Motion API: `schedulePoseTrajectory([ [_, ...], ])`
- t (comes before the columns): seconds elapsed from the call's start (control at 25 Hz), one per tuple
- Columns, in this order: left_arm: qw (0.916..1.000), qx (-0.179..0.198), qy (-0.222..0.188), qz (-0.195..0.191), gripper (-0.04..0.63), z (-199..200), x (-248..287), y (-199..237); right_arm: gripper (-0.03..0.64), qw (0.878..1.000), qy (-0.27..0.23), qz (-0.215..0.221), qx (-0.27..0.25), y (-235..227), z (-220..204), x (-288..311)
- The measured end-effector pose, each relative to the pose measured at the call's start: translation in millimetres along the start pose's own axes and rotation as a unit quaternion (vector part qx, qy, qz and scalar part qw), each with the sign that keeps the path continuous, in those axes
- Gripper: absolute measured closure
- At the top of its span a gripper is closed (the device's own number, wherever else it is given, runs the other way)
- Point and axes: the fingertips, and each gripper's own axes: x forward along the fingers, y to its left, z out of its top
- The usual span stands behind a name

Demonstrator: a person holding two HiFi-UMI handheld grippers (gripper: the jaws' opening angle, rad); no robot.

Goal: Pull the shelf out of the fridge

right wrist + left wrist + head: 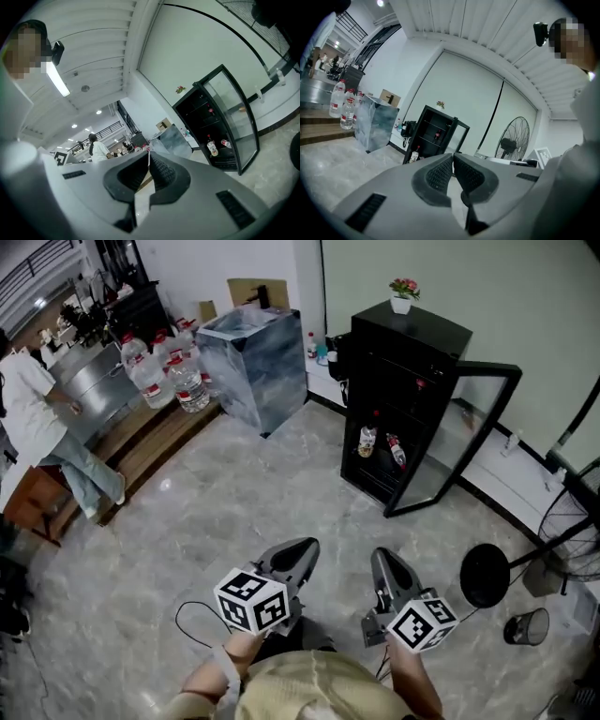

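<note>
Right, close in front of me the left gripper [300, 557] and right gripper [385, 566] are each pressed together on nothing. Well beyond them across the floor [234, 507] stands the black fridge [412, 352], its door [466, 439] open and the shelf [429, 140] inside.

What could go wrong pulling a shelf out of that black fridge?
The two bottles on a lower shelf of the black fridge could tip or roll out if that shelf is pulled. The open glass door stands beside the opening and might get knocked. The small potted plant on top could topple if the fridge jolts.
</note>
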Motion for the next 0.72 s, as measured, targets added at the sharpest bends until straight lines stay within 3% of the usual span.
schedulePoseTrajectory([
  [0.2,0.9999,0.007,0.007,0.004,0.574,4.1,-4.0,29.5,0.598,1.0,-0.001,-0.004,0.003,7.9,-12.4,20.9],
  [0.56,0.9968,0.006,0.019,-0.077,0.574,38.0,23.0,89.5,0.598,0.998,0.024,-0.056,-0.007,4.2,-16.5,107.3],
  [0.72,0.9957,0.013,0.038,-0.083,0.574,50.6,41.3,124.9,0.598,0.998,0.015,-0.068,0.005,0.2,-9.0,149.3],
])
